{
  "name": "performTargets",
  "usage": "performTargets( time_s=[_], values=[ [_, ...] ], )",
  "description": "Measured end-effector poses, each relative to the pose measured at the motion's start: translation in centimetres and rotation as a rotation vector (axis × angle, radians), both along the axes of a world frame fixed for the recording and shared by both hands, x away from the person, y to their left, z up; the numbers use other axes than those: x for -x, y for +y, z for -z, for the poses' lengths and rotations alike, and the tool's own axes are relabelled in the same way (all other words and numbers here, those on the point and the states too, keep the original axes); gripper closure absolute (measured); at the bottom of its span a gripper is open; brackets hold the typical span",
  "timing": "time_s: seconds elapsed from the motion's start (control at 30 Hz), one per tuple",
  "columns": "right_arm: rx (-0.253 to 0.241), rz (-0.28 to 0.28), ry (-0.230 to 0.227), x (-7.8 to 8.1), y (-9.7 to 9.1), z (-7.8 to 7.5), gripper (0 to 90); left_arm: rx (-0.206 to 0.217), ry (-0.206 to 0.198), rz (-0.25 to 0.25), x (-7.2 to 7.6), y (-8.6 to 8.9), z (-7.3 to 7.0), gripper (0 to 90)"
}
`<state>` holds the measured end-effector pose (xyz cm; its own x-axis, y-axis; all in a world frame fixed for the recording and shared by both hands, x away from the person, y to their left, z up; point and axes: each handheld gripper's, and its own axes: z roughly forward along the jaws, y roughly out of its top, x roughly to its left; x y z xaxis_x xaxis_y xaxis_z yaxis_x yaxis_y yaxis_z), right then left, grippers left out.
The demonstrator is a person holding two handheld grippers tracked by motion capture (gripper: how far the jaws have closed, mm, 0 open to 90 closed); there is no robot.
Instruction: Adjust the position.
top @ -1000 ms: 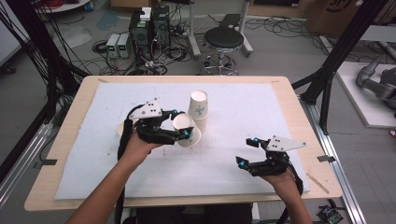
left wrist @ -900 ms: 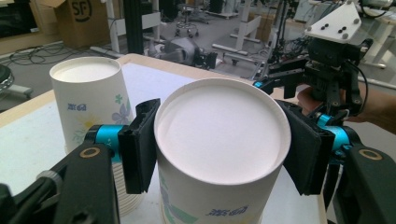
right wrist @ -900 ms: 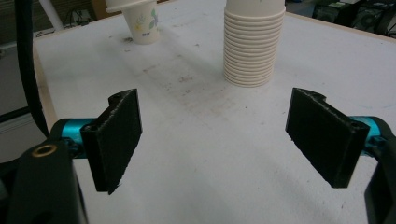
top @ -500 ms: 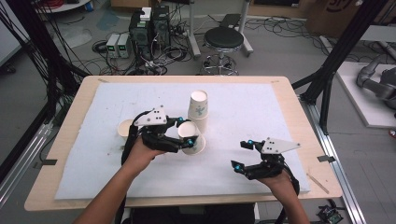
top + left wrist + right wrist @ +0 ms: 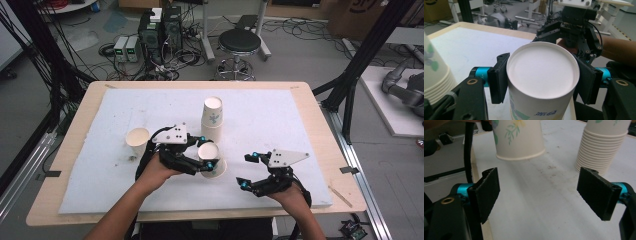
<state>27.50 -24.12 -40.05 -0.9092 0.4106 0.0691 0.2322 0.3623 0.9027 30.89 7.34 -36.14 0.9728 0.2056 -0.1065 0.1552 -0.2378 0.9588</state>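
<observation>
Left tongs grip an upturned paper cup; right tongs gape, nothing between them.

two single paper cups, one cup stack, two grippers

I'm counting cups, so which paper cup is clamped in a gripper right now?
The inverted paper cup near the table's middle, pinched by the left gripper; the lone cup and the stack stand free.
</observation>
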Motion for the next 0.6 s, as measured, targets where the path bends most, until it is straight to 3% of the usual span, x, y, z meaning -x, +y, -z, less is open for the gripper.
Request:
performTargets(
  time_s=[0.6],
  values=[
    [-0.003,-0.104,-0.015,0.4,2.3,-0.4,18.7,0.006,-0.004,0.099,0.8,-2.4,0.5,35.9]
  ],
)
